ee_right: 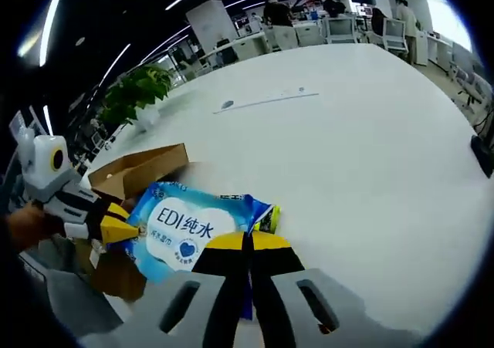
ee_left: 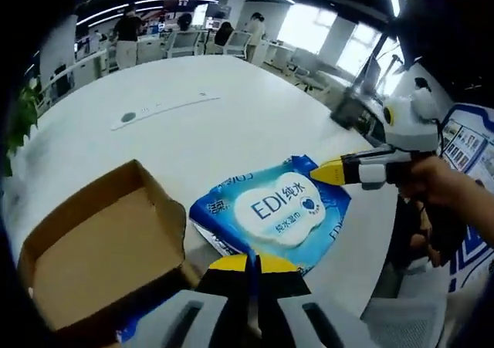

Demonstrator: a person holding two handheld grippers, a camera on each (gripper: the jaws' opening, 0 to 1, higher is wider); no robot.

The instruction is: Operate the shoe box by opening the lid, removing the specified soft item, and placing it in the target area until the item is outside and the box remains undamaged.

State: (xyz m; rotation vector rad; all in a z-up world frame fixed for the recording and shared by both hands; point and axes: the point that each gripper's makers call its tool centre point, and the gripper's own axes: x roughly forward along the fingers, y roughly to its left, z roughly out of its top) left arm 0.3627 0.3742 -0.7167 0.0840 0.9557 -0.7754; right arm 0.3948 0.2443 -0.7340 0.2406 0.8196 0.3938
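— Wipes pack (ee_left: 270, 215) is lying flat on the white table (ee_left: 231, 116), outside the open shoe box (ee_left: 93, 248), with both grippers pinching opposite ends, jaws nearly together.

— Risk?

— Probably the soft film is slipping or tearing if the left gripper (ee_left: 253, 265) and right gripper (ee_right: 247, 244) are pulling apart. Its long axis is running between them, label facing up.

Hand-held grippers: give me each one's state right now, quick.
Left hand-held gripper: shut on the blue wipes pack, at one edge.
Right hand-held gripper: shut on the wipes pack, at the opposite edge.
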